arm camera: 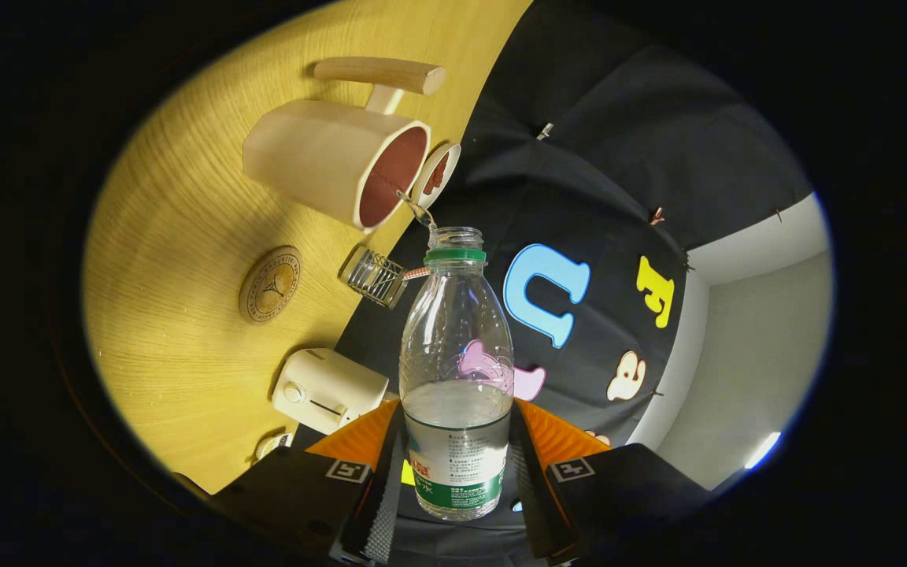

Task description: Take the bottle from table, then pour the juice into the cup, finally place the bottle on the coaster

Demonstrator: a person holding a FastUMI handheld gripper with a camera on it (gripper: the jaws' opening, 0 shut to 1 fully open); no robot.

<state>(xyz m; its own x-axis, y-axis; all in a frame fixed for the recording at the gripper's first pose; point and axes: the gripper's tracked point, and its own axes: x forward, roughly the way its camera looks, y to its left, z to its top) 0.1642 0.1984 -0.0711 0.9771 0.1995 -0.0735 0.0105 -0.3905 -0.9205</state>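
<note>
Pale wood-grain counter (178, 236), smooth with fine lines, tilted steeply in the gripper view; black cloth booth wall beyond its edge. Tongs (457, 480) clamped on a clear plastic bottle (457, 370), one finger pressed to each side of the labelled lower body. Bottle smooth and rounded, narrowing to a shoulder, green ring at the neck, mouth uncapped, clear liquid filling roughly the lower part. Thin stream of liquid (418, 211) leaving the bottle's mouth and reaching the rim of the cup.

Just beyond the bottle's mouth: cream cup (335, 161), matte, straight-walled, reddish-brown inside, with a rounded wooden handle (381, 75) on a short stem. Touching or just beside the cup, on the side nearer the cloth, a small round cream dish (436, 173) with something reddish in it. Near the bottle's neck, at the counter's edge, a small ribbed clear glass (375, 276) holding a striped stick. Further from the bottle than the glass, a round flat wooden coaster (270, 283) with an engraved mark, bare on top. Beside the bottle's lower half, a cream rounded toaster (327, 390) with a knob and a slot.
</note>
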